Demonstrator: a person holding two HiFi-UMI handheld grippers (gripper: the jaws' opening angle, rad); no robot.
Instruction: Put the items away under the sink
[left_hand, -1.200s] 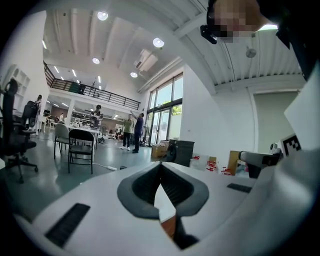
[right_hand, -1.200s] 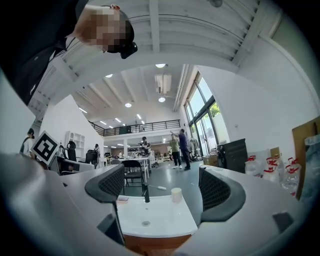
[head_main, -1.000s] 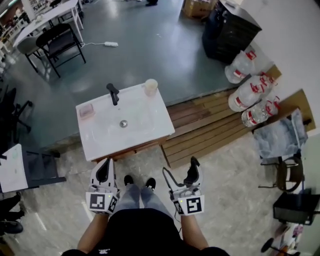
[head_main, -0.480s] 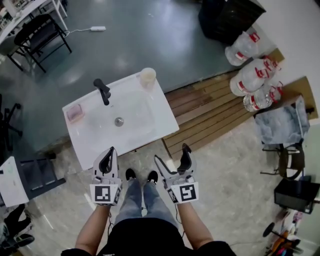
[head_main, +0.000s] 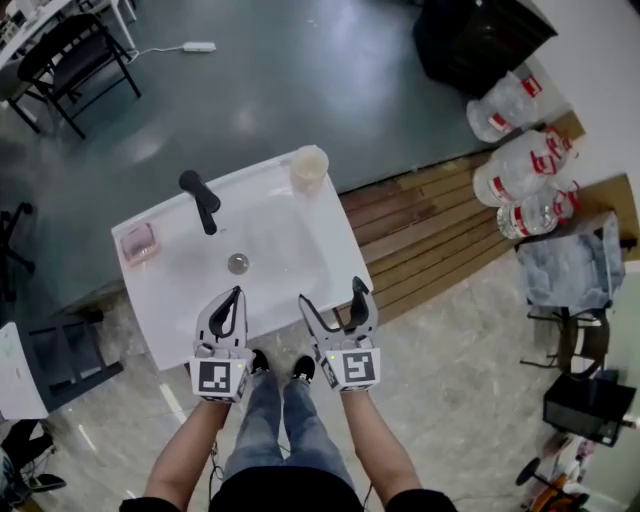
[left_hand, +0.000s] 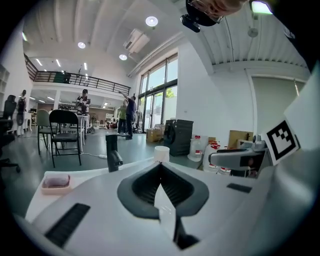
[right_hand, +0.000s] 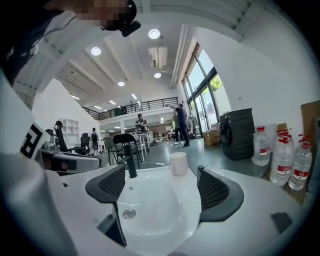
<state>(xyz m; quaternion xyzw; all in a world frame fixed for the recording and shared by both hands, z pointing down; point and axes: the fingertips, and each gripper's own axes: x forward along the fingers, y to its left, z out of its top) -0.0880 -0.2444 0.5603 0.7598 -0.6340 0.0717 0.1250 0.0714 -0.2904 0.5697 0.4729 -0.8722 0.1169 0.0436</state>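
White ceramic sink top (head_main: 170, 305) carries the items: a cream plastic cup (head_main: 308, 166) at its far corner and a pink soap dish (head_main: 138, 243) left of the black tap (head_main: 200, 200). Both tools hover at the near edge, probably ready to reach — left gripper (head_main: 234, 298) pinched together, right gripper (head_main: 333, 298) spread and empty.

— What's around me, apart from the job?
— At my eleven o'clock there's a black chair (head_main: 72, 60). A white power strip (head_main: 198, 47) lies on the grey floor (head_main: 300, 90) nearer twelve.
— And on my right?
— Black cabinet (head_main: 480, 35) at one. Three water jugs (head_main: 520, 165) at two, beside wooden planks (head_main: 430, 235). Grey cloth (head_main: 575, 268) at three.
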